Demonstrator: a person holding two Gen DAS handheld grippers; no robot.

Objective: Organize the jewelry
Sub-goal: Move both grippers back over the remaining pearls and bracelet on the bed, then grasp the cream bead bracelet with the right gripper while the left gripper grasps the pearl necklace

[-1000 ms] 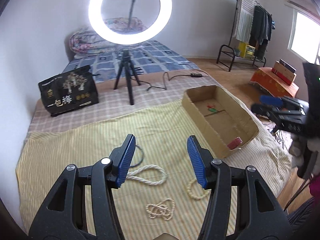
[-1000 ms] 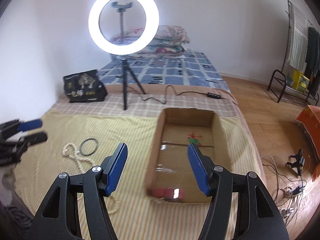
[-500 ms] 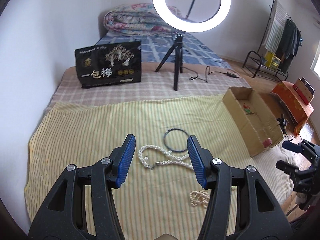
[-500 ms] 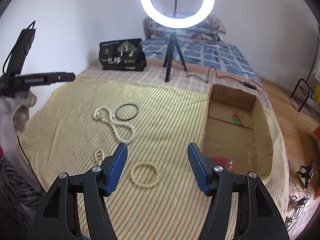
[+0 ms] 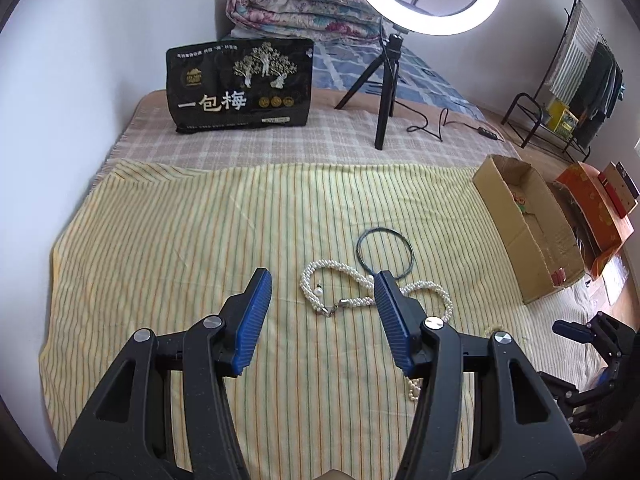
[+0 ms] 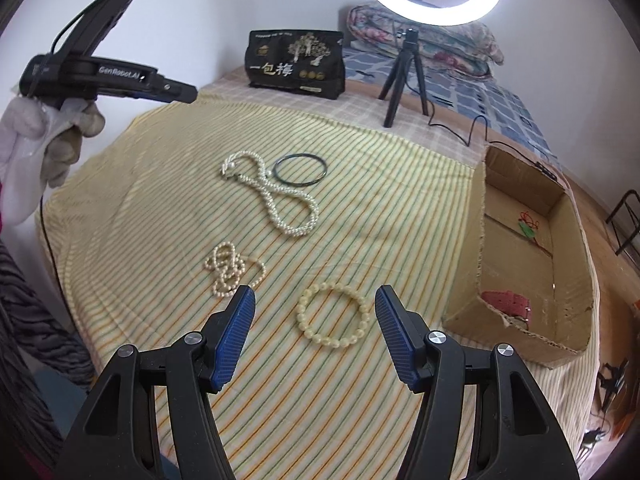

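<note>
Both views have swung off the cardboard box and down onto the yellow striped cloth (image 6: 400, 208) since a second ago: the left camera then faced the box and ring light, and now looks across the cloth at the jewelry. The right camera then sat over the box and now has the box at its right.

The cloth covers the near part of the bed; its far edge meets a checked blanket (image 5: 320, 140), and its left half lies bare. The cardboard box (image 6: 480, 264) sits at the cloth's right edge, open-topped, with a red item and a small green and red piece inside.

The left gripper (image 5: 322, 290) stands with jaws apart and empty, above the clasp end of the twisted pearl necklace (image 5: 348, 276). The right gripper (image 6: 312, 306) is likewise spread and empty, with the cream bead bracelet (image 6: 333, 315) framed between its fingers on the cloth, untouched.

The dark bangle (image 6: 301, 169) touches the twisted necklace's far side. A tangled thin pearl strand (image 6: 230, 270) lies just left of the bracelet, apart from it.
</note>
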